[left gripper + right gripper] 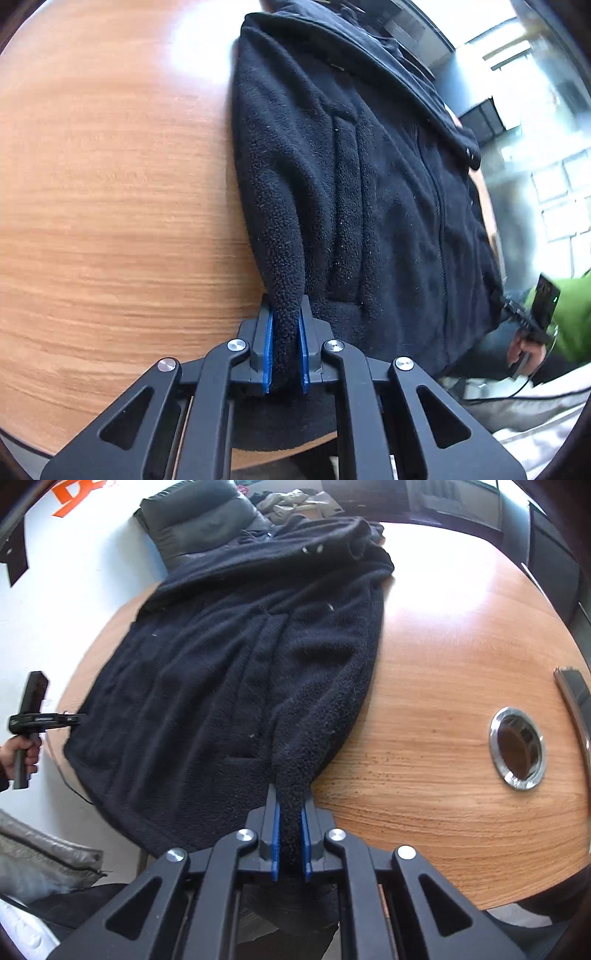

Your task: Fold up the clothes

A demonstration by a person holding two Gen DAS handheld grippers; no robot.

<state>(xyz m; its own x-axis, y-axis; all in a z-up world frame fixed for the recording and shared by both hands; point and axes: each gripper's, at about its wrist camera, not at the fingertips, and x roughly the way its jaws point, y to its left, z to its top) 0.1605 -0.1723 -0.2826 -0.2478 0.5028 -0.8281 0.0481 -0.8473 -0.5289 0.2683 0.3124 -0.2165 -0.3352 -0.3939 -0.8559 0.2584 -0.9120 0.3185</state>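
A black fleece jacket (369, 192) with a front zipper lies spread on the wooden table (110, 184). My left gripper (287, 325) is shut on a pinched fold of the jacket's edge, just above the table. In the right wrist view the same jacket (221, 686) stretches away across the table (443, 757). My right gripper (291, 808) is shut on another bunched edge of the fleece. The other gripper shows at the far left of that view (33, 720), and at the far right of the left wrist view (532, 314), each held by a hand.
A round metal cable grommet (517, 747) is set in the table to the right of the jacket. A dark flat object (574, 698) lies near the right table edge. A black chair (207, 520) stands behind the table. Grey padding (40, 864) lies below left.
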